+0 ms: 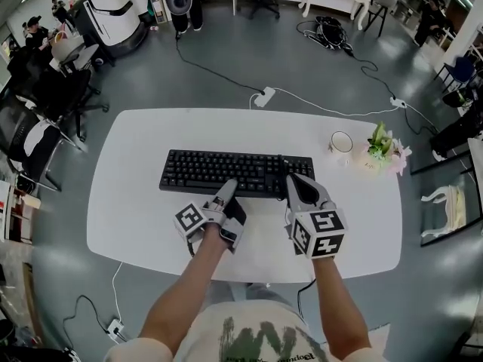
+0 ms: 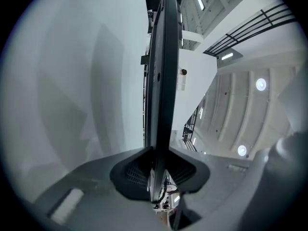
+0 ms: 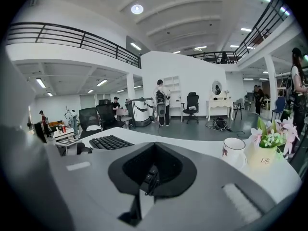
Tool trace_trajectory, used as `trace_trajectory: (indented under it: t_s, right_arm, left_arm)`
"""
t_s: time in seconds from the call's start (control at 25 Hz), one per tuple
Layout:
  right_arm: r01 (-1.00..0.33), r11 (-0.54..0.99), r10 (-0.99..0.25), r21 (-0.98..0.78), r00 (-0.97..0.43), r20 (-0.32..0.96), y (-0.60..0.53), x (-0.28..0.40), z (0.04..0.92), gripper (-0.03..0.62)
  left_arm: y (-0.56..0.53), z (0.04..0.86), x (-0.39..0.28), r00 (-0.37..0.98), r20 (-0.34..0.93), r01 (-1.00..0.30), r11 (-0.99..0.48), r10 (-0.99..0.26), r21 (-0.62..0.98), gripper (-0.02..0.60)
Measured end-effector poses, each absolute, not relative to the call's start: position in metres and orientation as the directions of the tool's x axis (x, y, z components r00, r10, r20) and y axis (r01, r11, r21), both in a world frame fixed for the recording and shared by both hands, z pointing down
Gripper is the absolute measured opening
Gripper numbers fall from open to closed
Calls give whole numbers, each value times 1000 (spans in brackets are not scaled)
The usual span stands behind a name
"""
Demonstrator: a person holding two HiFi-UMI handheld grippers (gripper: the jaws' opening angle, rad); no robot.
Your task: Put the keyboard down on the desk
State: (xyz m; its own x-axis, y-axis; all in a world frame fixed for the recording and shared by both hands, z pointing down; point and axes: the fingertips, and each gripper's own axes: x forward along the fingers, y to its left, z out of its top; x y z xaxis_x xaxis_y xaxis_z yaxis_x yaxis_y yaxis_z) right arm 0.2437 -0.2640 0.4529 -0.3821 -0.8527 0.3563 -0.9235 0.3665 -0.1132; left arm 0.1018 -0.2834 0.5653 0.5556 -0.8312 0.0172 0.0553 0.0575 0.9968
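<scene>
Two containers stand at the right end of the white desk (image 1: 136,202), well apart from the work going on. One is a white mug (image 1: 341,142) with a small dark-red mark on its side; from above its inside shows only white. Just beside it, further right, a little pale pot (image 1: 371,164) holds a bunch of pink and white flowers (image 1: 383,143) with green leaves.

From where I stand, the black keyboard (image 1: 219,170) lies lengthwise across the middle of the desk, keys up. The left gripper (image 1: 226,191) is rolled on its side, and its fingers are closed on the keyboard's near edge. Its own view shows the board edge-on, running straight out from between them, with the desk top close alongside. Whether that edge is raised off the desk I cannot tell.

The right gripper (image 1: 295,184) sits upright at the keyboard's near right corner. Its fingers are drawn in tight, with only a small dark bit showing in the slit between them. I cannot make out what that bit is.
</scene>
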Motion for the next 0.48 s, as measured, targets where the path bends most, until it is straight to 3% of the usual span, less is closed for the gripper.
trace_trajectory:
  t_s: [0.48]
  right_arm:
    - [-927, 355, -835, -122, -373, 404, -258, 240, 475, 0]
  left_arm:
    - [-283, 589, 98, 549, 72, 41, 114, -833, 993, 95]
